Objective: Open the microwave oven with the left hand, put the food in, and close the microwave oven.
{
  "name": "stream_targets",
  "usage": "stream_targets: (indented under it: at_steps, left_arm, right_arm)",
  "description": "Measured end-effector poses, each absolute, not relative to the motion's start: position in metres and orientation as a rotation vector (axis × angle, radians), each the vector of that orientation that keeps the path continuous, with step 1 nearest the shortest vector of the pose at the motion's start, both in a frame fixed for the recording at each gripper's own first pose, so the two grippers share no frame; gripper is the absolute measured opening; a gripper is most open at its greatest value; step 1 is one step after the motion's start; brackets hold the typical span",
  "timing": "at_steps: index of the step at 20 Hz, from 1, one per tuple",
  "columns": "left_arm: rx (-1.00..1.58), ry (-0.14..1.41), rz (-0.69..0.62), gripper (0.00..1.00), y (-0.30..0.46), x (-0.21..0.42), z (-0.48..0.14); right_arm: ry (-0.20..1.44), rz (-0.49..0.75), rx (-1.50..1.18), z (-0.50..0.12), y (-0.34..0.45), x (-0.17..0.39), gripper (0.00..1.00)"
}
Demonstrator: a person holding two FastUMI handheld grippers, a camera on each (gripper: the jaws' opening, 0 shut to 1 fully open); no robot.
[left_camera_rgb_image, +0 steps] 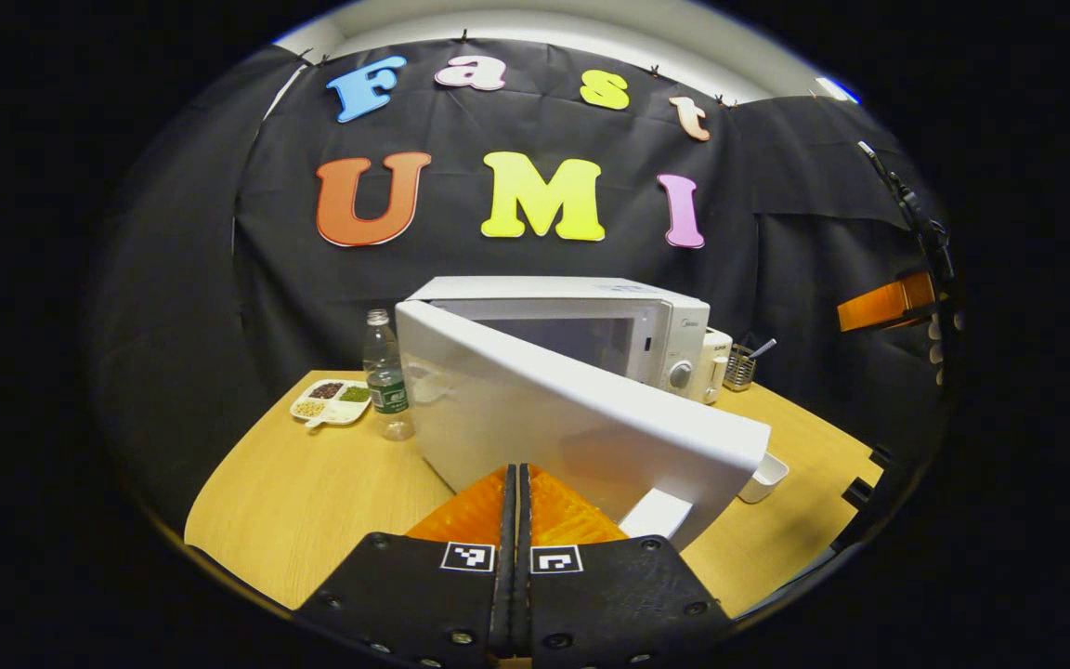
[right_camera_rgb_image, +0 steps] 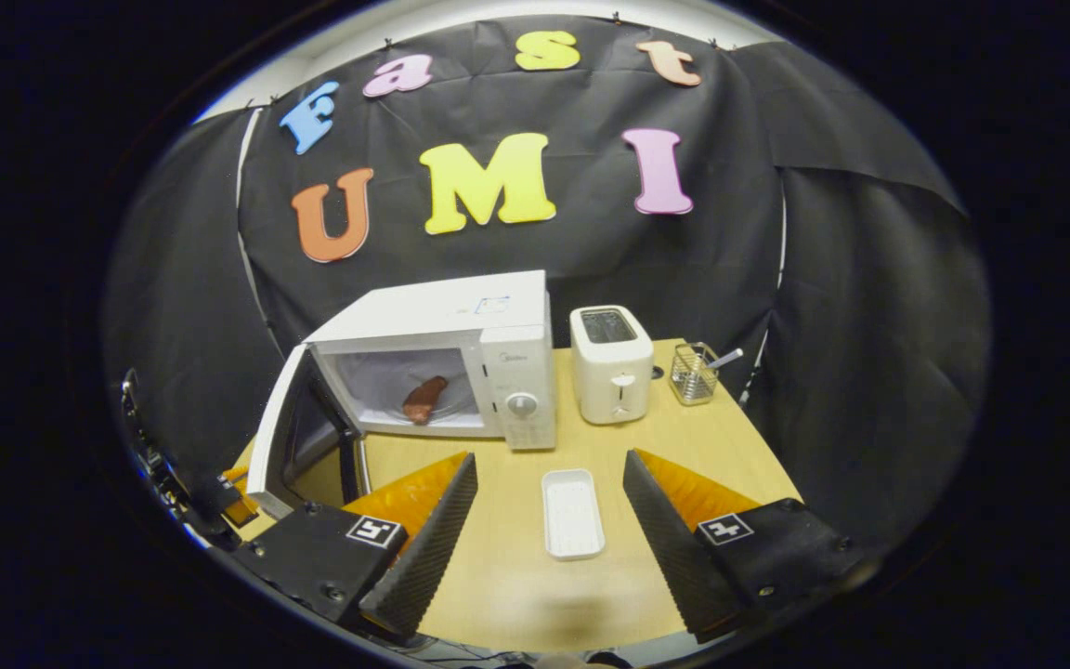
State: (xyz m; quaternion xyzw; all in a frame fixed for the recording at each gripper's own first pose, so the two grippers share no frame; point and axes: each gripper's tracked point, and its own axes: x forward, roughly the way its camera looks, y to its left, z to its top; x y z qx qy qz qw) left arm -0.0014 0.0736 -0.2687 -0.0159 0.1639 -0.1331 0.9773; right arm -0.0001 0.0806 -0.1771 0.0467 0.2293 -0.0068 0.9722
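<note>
Food (right_camera_rgb_image: 424, 400) sits inside microwave (right_camera_rgb_image: 461, 358); door (left_camera_rgb_image: 581, 423) ajar (light, rigid, push its outer face). Left gripper (left_camera_rgb_image: 518, 506) jaws closed, right gripper (right_camera_rgb_image: 549, 497) jaws open, empty.

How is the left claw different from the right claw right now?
The left claw is shut, its fingers pressed flat together, while the right claw is wide open. The left claw sits right behind the open microwave door; the right claw hangs above the empty white tray. Both have orange fingers on black mounts.
</note>
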Motion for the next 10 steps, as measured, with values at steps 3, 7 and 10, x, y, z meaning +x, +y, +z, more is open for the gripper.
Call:
stream_targets:
  at_steps: [3, 7, 10]
  left_arm:
    - [-0.033, 0.339, -0.312, 0.00, 0.048, 0.005, -0.273]
    - [-0.025, 0.338, -0.354, 0.00, 0.022, 0.016, -0.274]
    - [-0.010, 0.341, -0.385, 0.00, 0.004, 0.027, -0.276]
  right_arm:
    - [0.471, -0.051, 0.108, -0.182, 0.059, -0.002, 1.00]
    - [0.475, -0.100, 0.118, -0.186, 0.031, -0.007, 1.00]
    - [0.476, -0.131, 0.127, -0.189, 0.014, -0.009, 1.00]
